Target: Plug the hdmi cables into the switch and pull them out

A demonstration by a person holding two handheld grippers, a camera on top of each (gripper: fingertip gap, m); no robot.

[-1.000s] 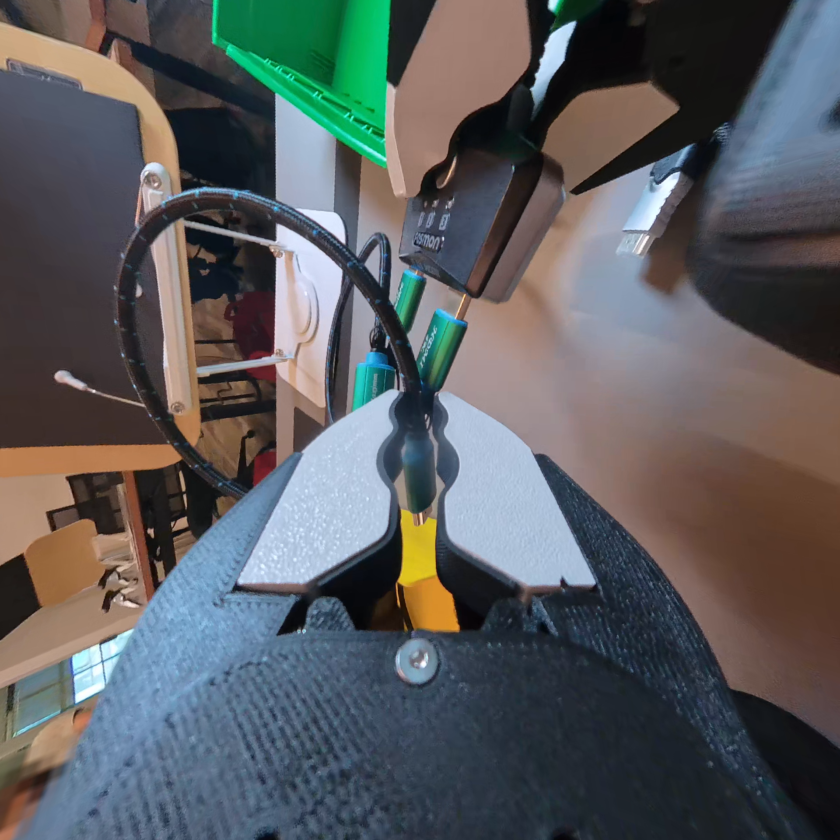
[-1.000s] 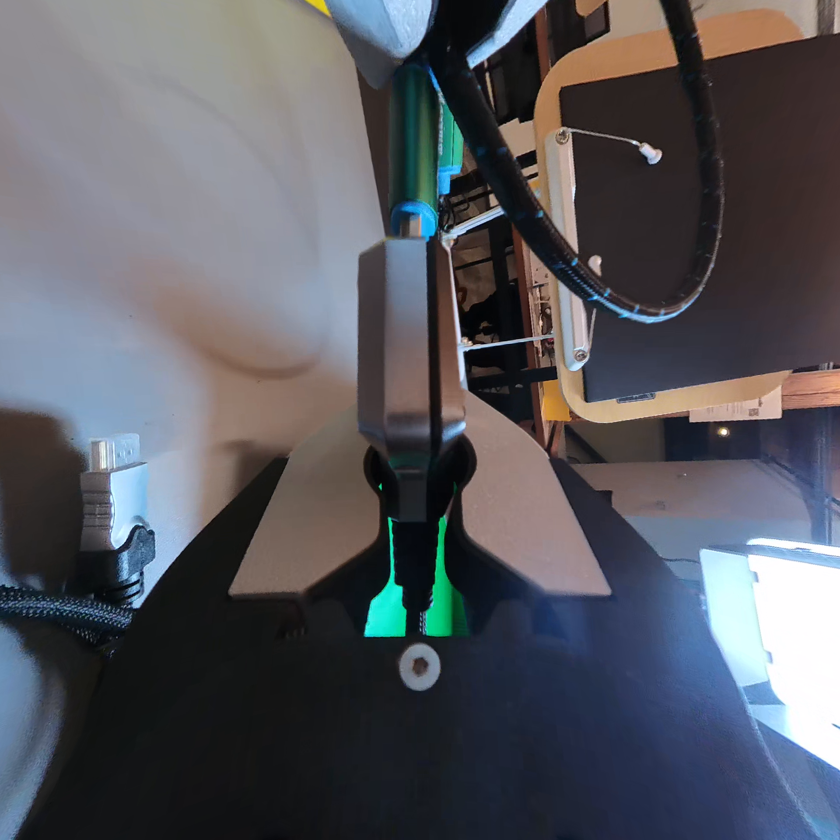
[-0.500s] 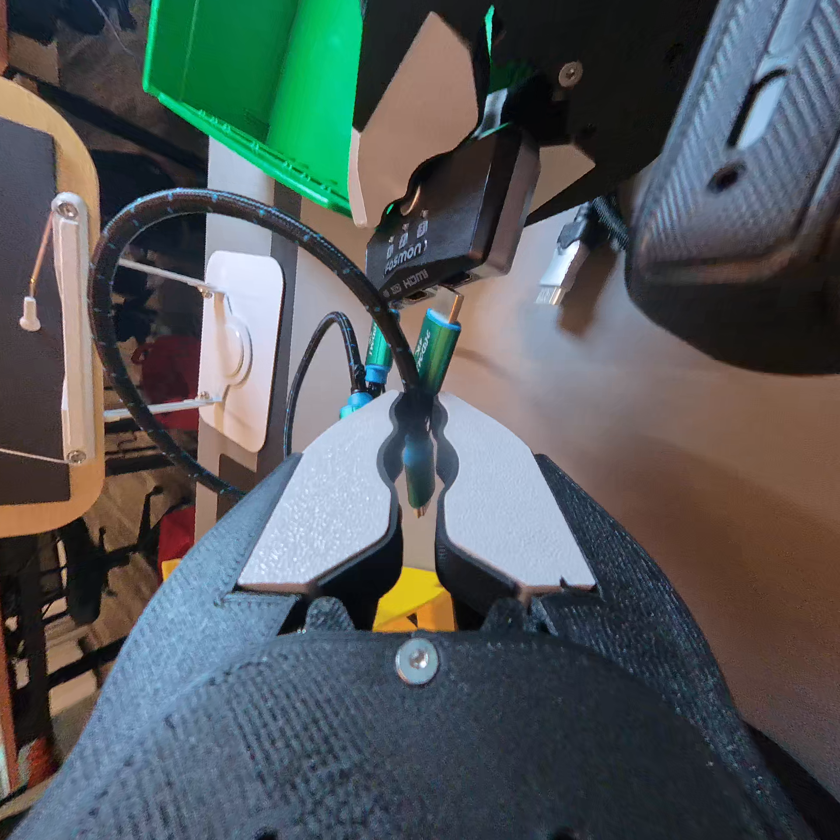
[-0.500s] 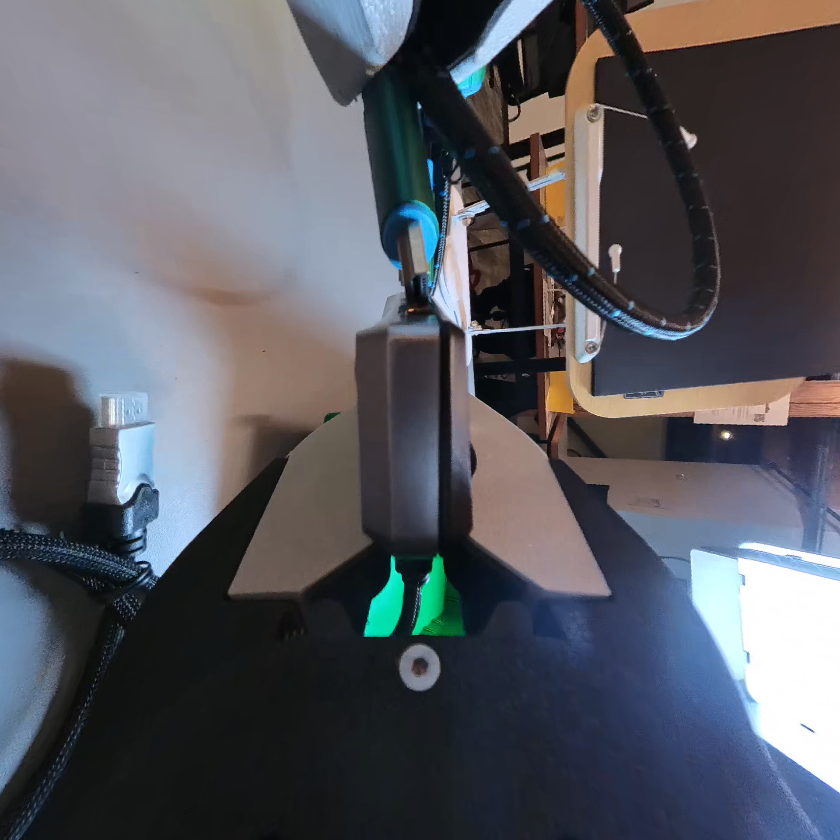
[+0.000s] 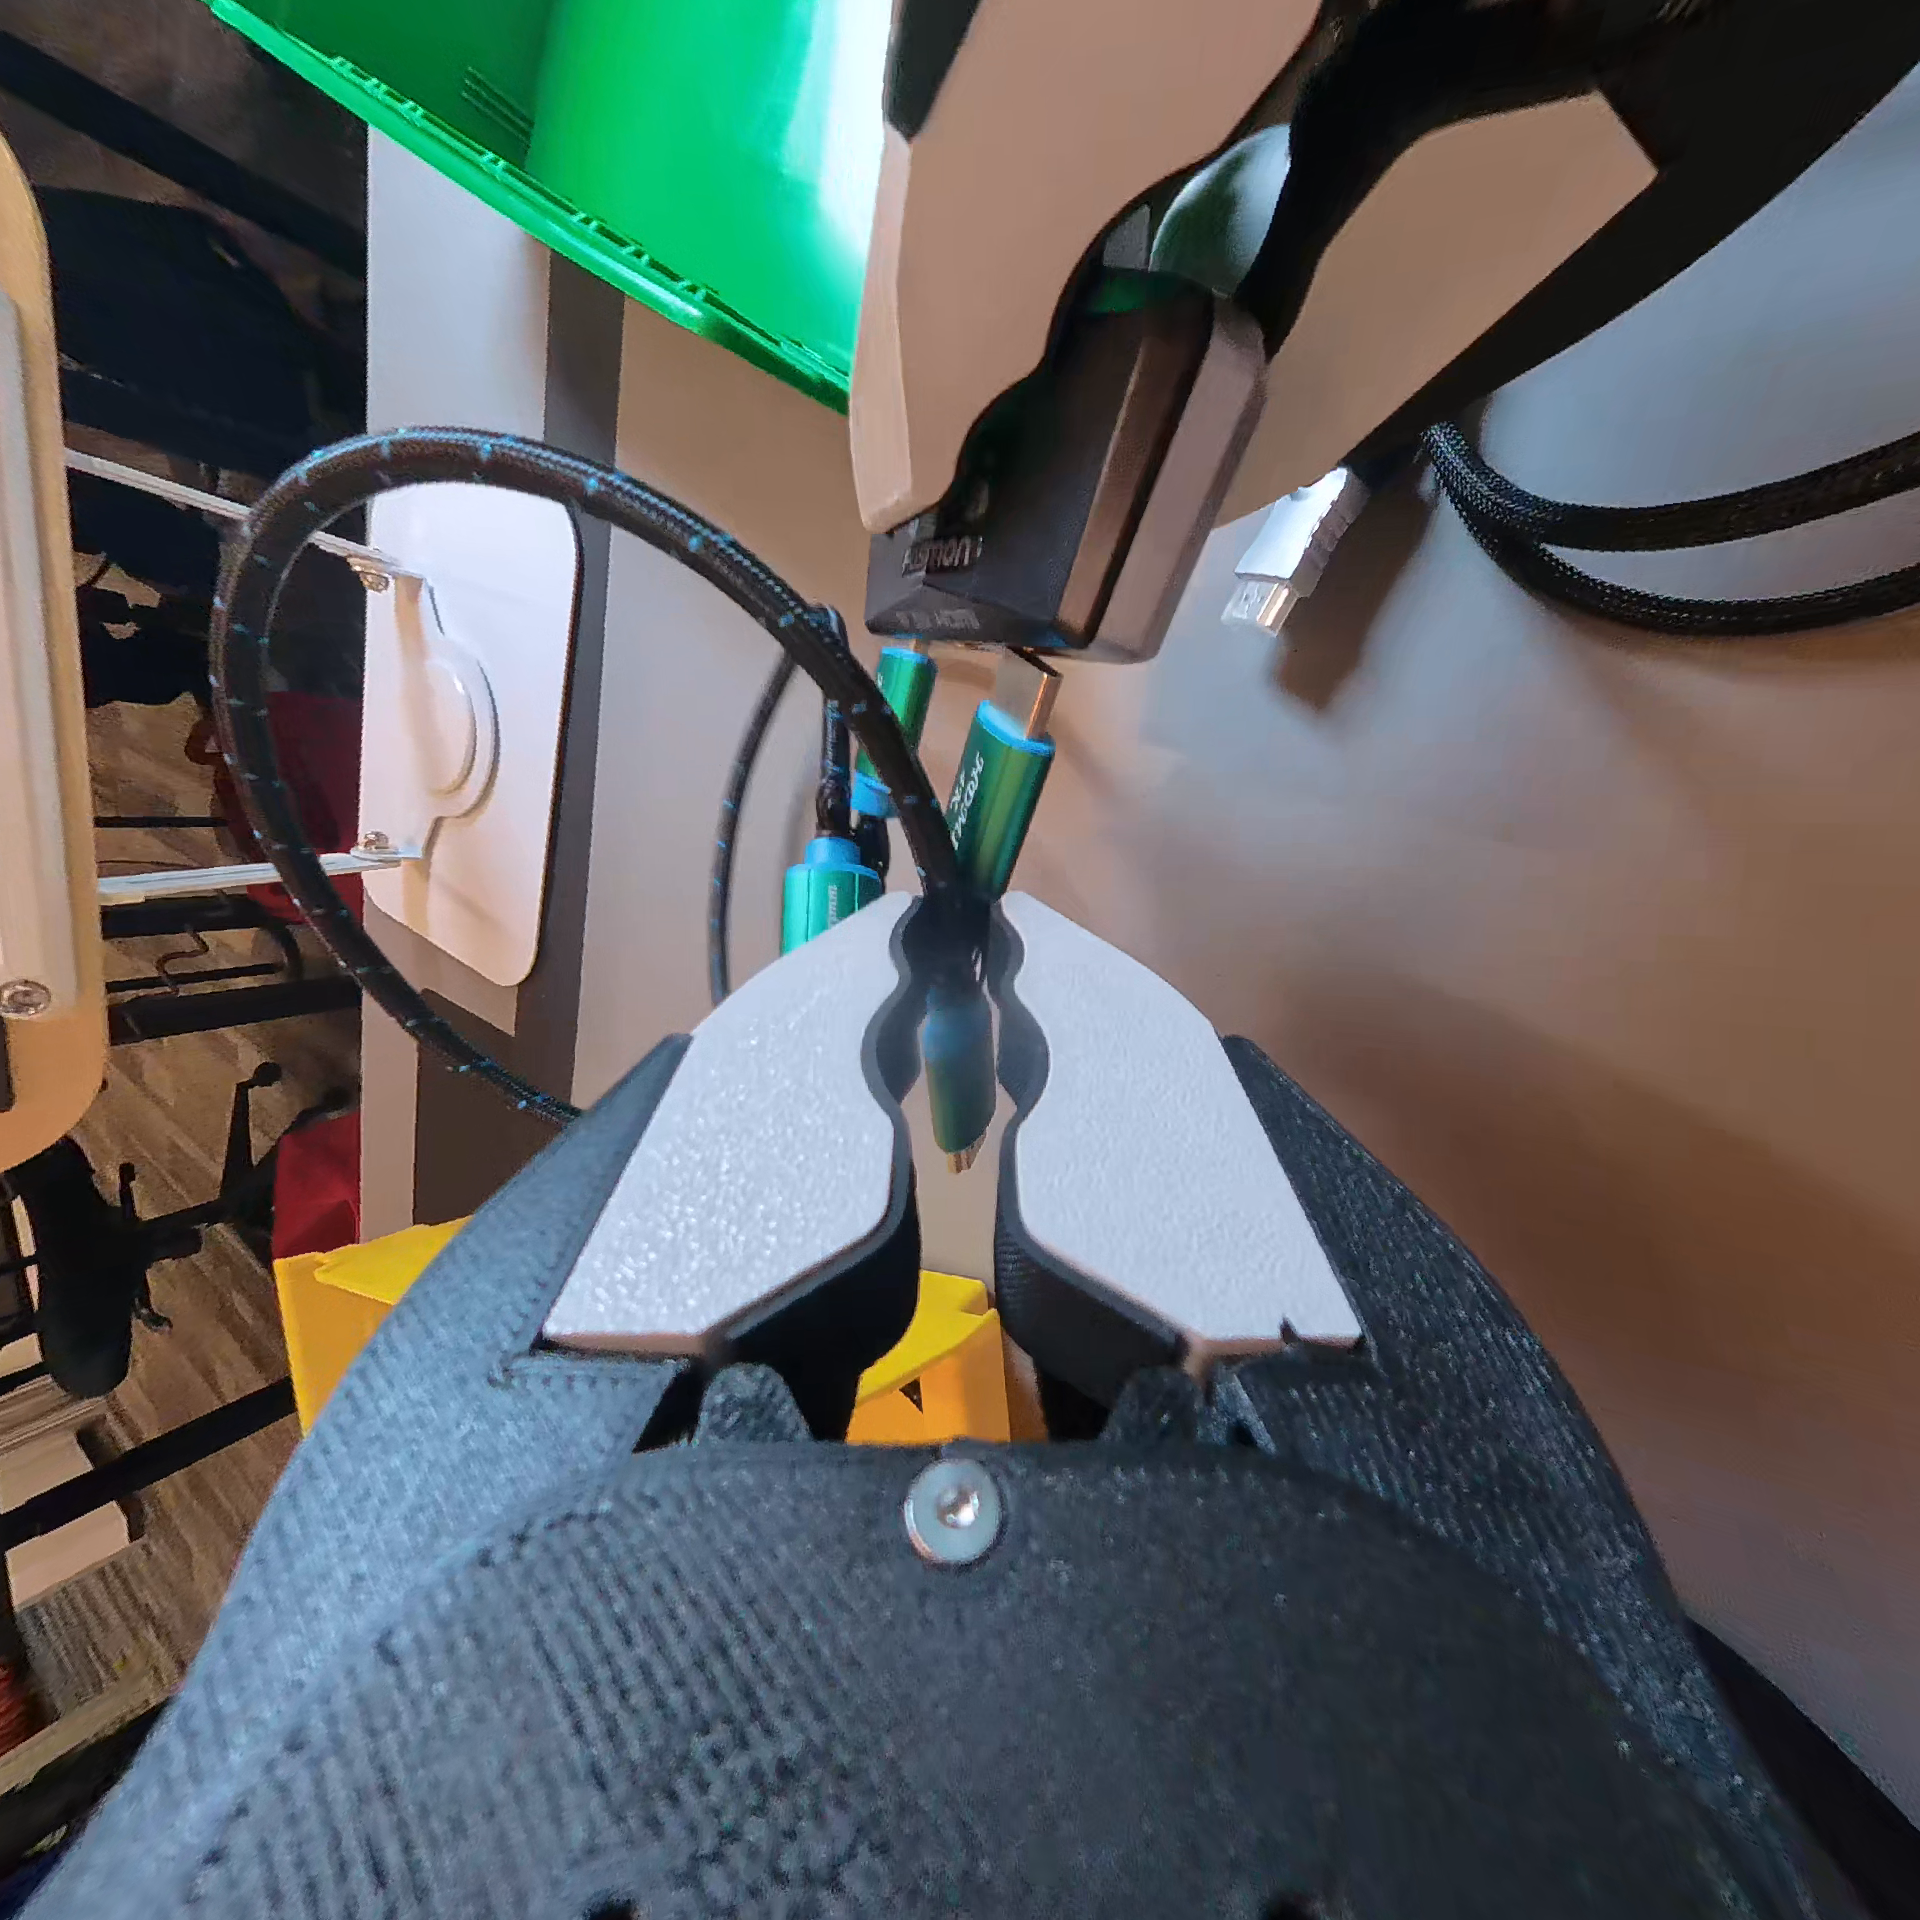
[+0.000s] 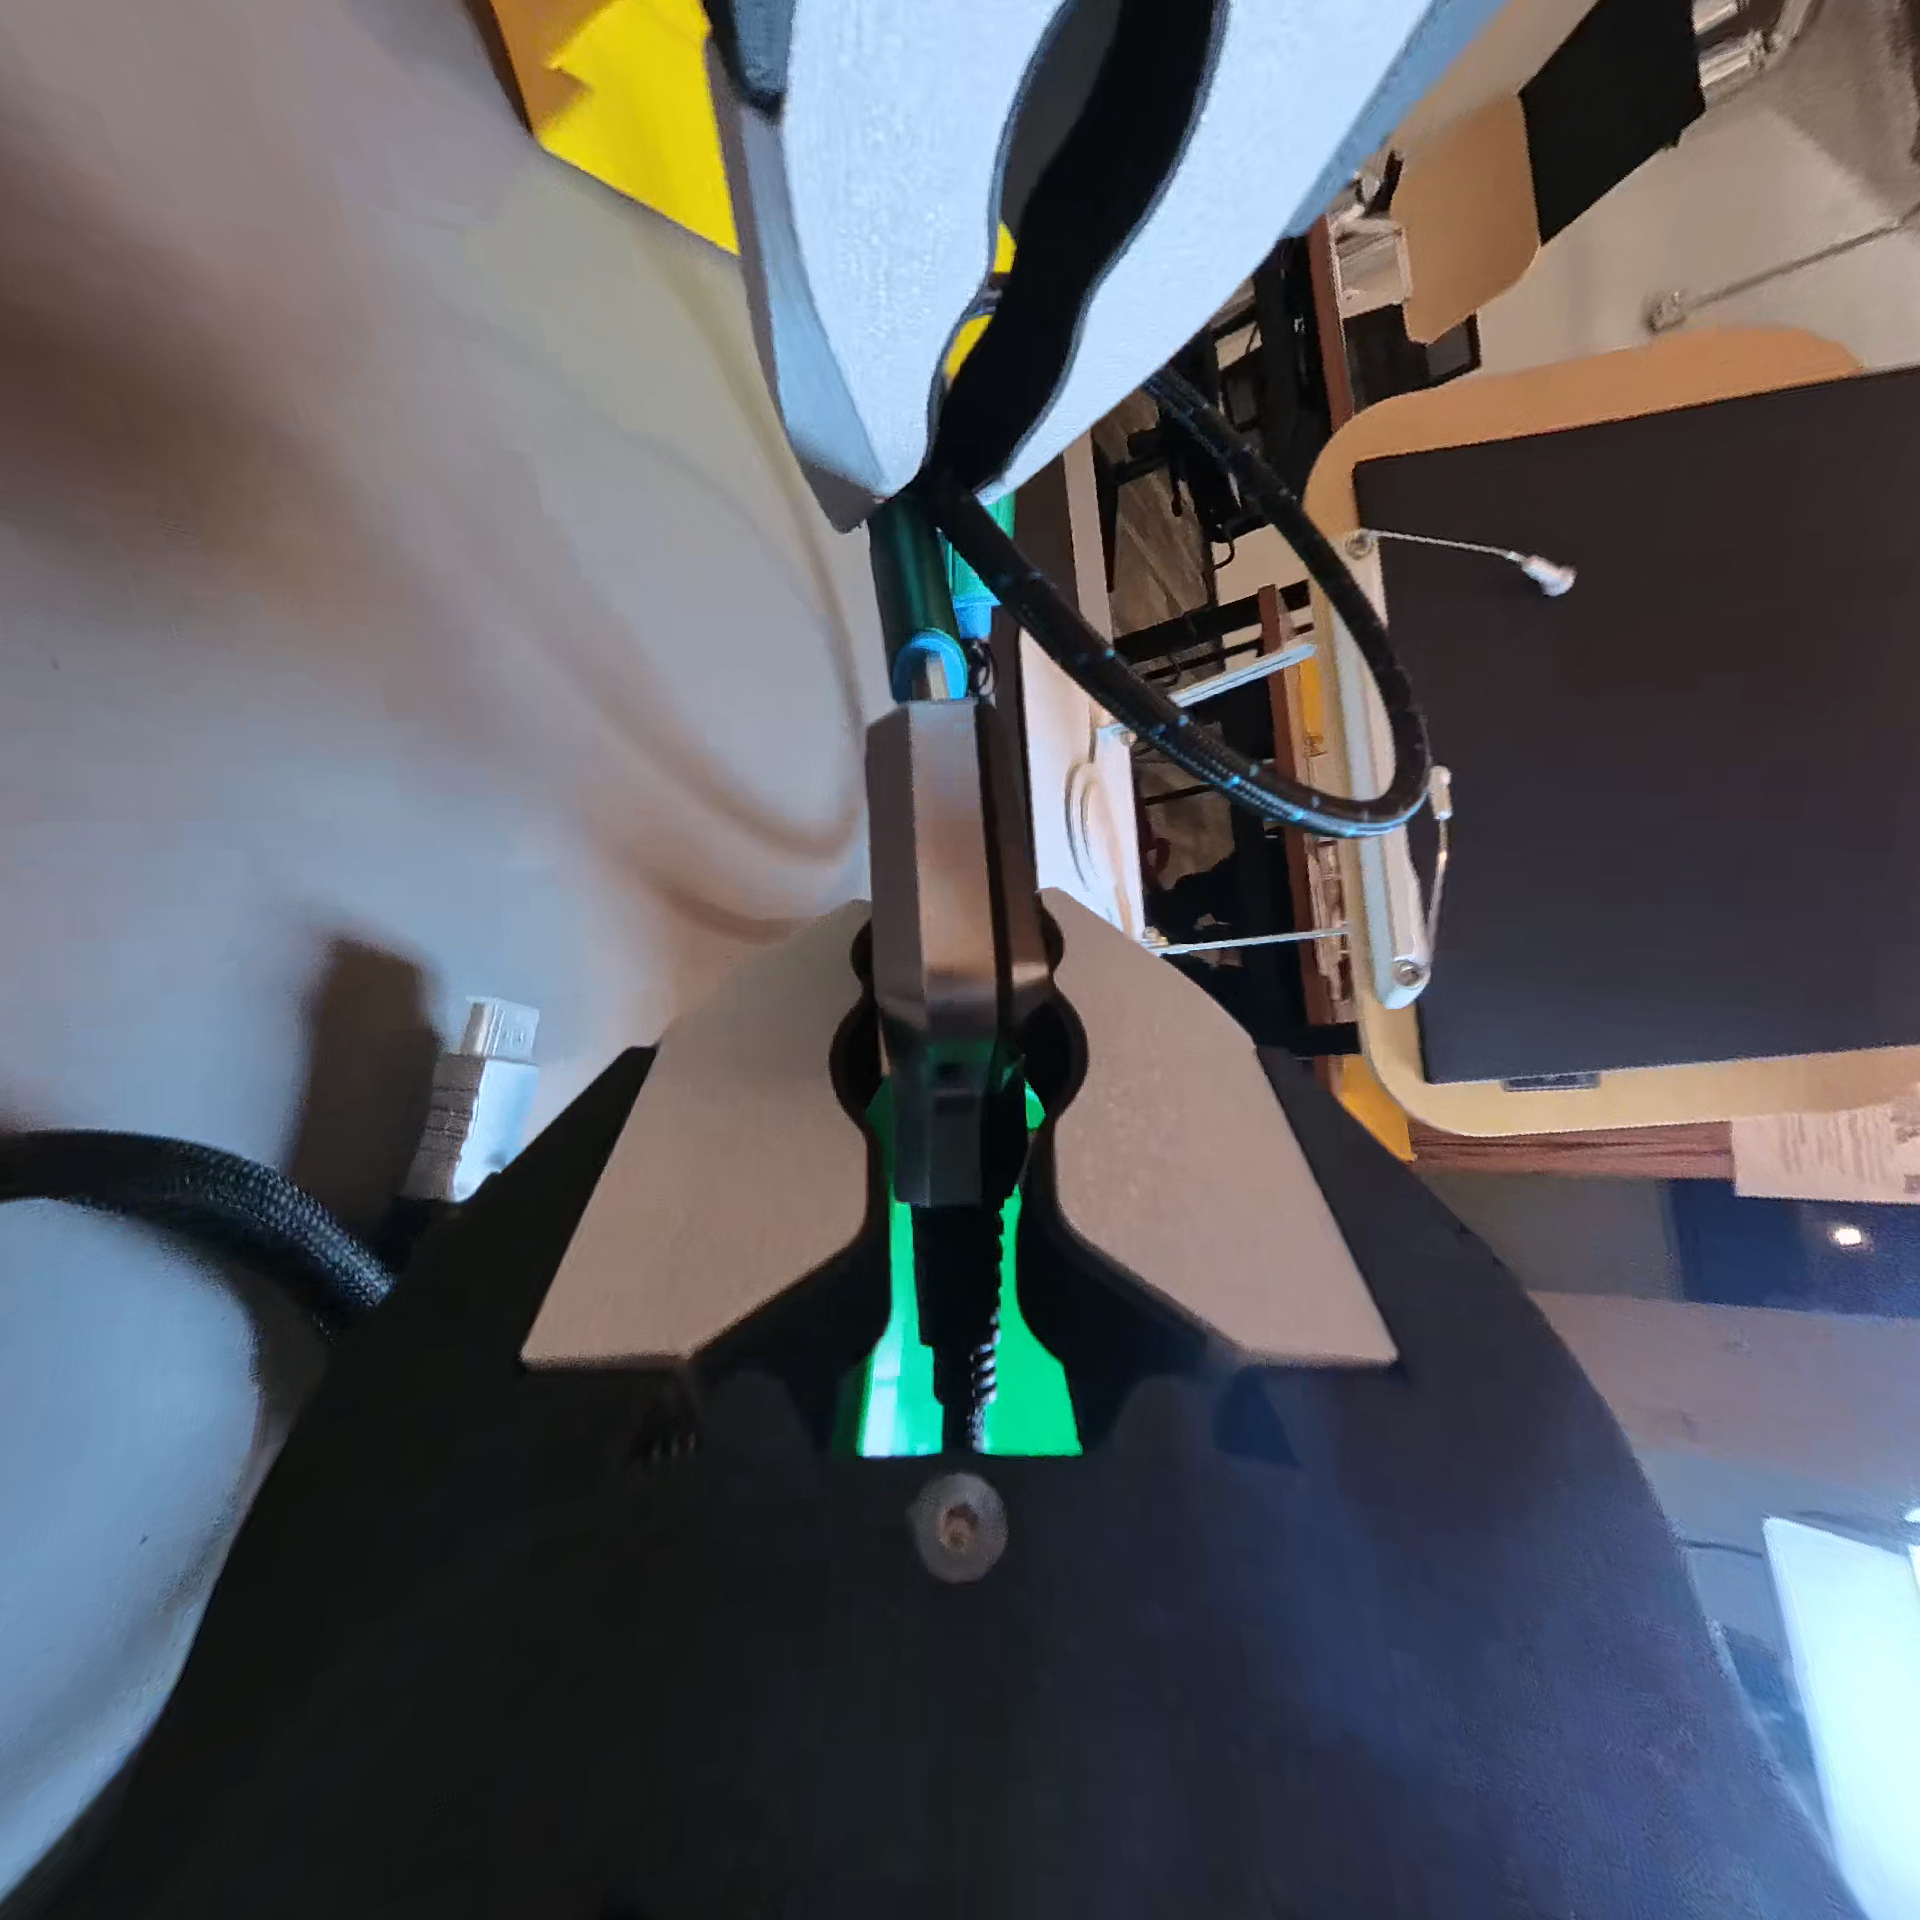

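Note:
My right gripper [image 6: 956,925] is shut on the black and grey switch [image 6: 930,831], which hangs from it at the top of the left wrist view [image 5: 1039,520]. My left gripper [image 5: 956,904] is shut on the cable end of a green HDMI plug [image 5: 997,800]. The plug's bare metal tip [image 5: 1029,691] sits at the mouth of a port in the switch, slightly tilted. I cannot tell whether it is inside. A second green plug [image 5: 904,681] is seated in the port beside it. The held plug's braided cable [image 5: 312,499] loops out to the left.
A silver HDMI plug [image 5: 1283,566] on a black braided cable lies on the pale table [image 5: 1507,987], right of the switch; it also shows in the right wrist view [image 6: 488,1081]. A green bin [image 5: 644,135] is behind the switch and a yellow bin [image 5: 343,1309] is lower left. Spacing between my two grippers at the tips: around 6 centimetres.
One second ago the held green plug sat fully in the switch. It came out and tilted, baring its metal tip. Now the tip is back at the port mouth and straighter.

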